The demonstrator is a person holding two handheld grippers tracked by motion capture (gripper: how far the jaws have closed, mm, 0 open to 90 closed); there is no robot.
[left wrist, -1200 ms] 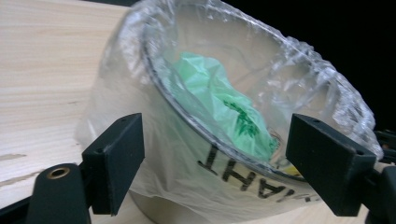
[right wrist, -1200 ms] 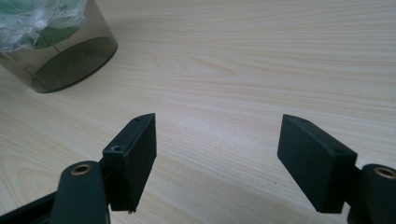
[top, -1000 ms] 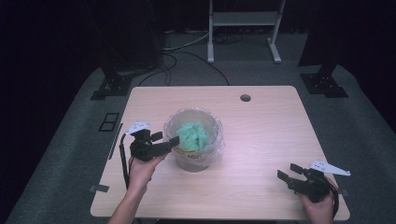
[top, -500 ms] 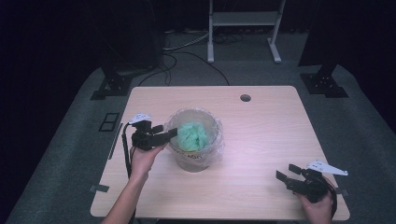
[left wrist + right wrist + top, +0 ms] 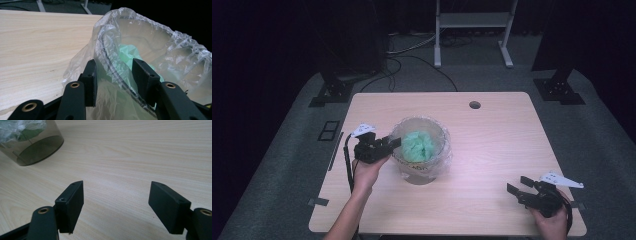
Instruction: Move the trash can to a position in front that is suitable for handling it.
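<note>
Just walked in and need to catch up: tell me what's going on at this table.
A person works a gripper in each hand at a wooden table. The left gripper has its jaws astride the rim of a clear bin lined with a thin plastic bag; they have just been closing, with the liner and rim between them. Green crumpled plastic lies inside. The right gripper rests open near the table's front right corner, away from the bin.

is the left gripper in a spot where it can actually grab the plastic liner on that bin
Probably yes. The left gripper straddles the rim of the bin, with the clear plastic liner folded over it between the jaws, which have just been closing. Nothing blocks it, though the pads don't look clamped yet.
</note>
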